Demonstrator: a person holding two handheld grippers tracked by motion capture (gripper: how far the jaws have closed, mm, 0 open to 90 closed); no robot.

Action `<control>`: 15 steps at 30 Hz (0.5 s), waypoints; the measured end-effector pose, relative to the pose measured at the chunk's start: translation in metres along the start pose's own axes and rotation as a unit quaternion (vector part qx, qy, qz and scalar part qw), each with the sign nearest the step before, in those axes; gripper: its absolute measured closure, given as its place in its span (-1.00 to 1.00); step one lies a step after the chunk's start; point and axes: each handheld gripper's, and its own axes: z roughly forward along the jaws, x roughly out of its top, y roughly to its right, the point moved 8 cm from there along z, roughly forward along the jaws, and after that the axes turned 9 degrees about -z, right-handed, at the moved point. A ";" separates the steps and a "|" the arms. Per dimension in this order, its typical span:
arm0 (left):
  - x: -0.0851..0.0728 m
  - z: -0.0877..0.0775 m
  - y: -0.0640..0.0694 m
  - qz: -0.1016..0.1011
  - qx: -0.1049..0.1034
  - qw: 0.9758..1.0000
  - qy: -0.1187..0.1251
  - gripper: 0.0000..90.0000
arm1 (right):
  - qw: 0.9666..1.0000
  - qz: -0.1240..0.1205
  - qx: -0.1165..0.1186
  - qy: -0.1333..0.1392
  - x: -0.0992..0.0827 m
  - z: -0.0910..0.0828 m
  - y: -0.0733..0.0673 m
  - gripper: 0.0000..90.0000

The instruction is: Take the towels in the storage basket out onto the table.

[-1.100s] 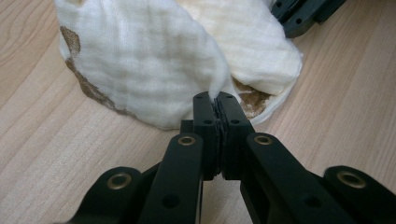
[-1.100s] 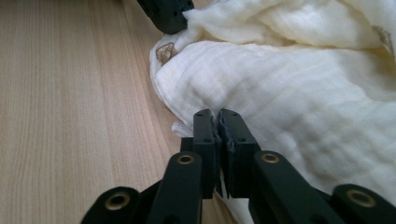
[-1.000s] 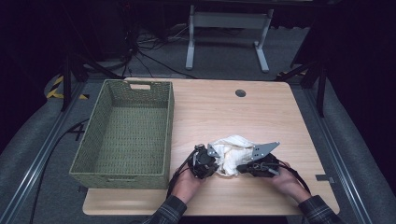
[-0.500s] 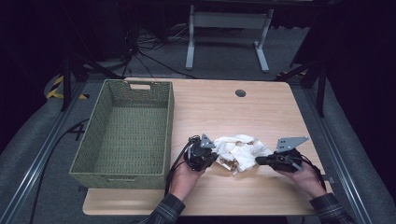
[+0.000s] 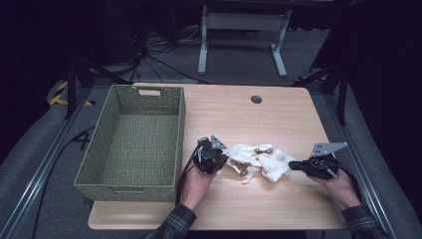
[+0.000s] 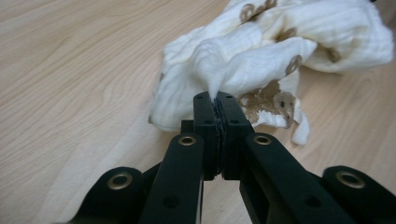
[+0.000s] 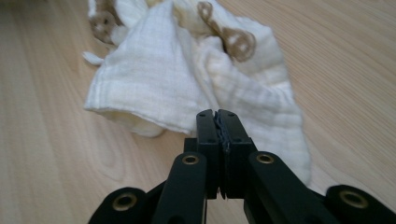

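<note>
Near edge of the counter (image 5: pixel 278 209), left gripper (image 5: pixel 221 160) and right gripper (image 5: pixel 293 165) each clamped tight on an end of the cream printed cloth (image 5: pixel 256 160), crumpled between them, its pinched corners hidden inside the jaws, green basket (image 5: pixel 130 144) far left.

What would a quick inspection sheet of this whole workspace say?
Surface: wooden table, bare around the work.
Job's things: cream cloth with brown prints, crumpled, stretched between both grippers.
Clutter: green woven basket at table's left, nothing seen inside.
Grippers: left gripper shut on a cloth fold; right gripper shut on a cloth edge.
Cables: black cable trails from the left gripper.
Surroundings: dark room, grey stand behind.
</note>
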 end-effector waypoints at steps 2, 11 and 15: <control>0.001 0.002 -0.004 -0.007 0.012 1.000 0.001 0.96 | 1.000 0.005 -0.007 -0.006 -0.004 0.000 0.006 0.97; 0.001 0.020 -0.015 -0.018 0.020 1.000 -0.013 0.90 | 0.999 0.012 -0.023 -0.035 -0.017 0.009 0.022 0.94; 0.001 0.016 -0.001 -0.004 0.006 1.000 -0.002 0.74 | 0.999 0.010 -0.027 -0.015 -0.010 0.002 0.020 0.77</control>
